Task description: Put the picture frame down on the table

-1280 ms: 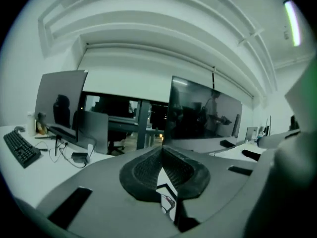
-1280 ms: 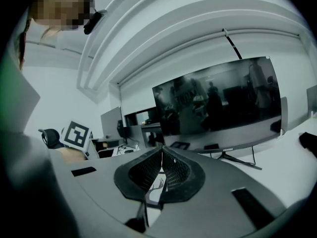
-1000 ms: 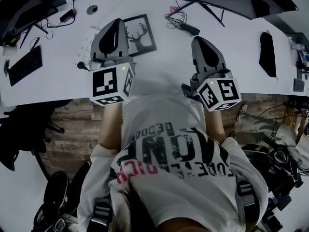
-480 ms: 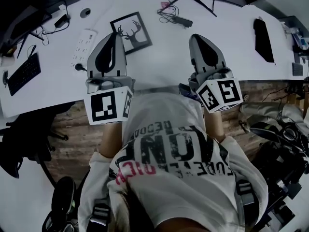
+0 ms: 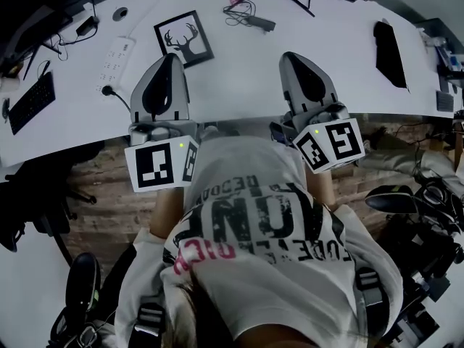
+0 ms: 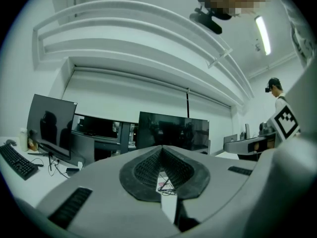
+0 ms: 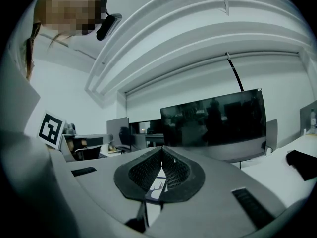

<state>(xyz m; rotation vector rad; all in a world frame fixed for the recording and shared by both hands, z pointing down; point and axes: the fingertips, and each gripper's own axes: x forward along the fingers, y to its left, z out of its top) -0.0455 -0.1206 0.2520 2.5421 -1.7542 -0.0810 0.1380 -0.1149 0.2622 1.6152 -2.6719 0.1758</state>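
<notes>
Treat picture frame (image 5: 183,38), flat at one o'clock off left gripper (image 5: 167,58), as light, stiff, probably fragile; pinch its rim; that and right gripper (image 5: 295,55) both pressed together, empty.

We look along the right gripper (image 7: 161,150). Its two jaws meet at their tips, and the ribbed dark pads (image 7: 144,171) face each other with nothing held between them. Through the narrow gap beneath the tips we see a sliver of the picture frame (image 7: 156,187), part of its antler drawing showing, on the white table (image 7: 277,168). A wide dark monitor (image 7: 213,117) stands along the worktop's far edge. A black object (image 7: 303,163) lies towards the worktop's right end. A marker cube (image 7: 51,129) shows at our left.
</notes>
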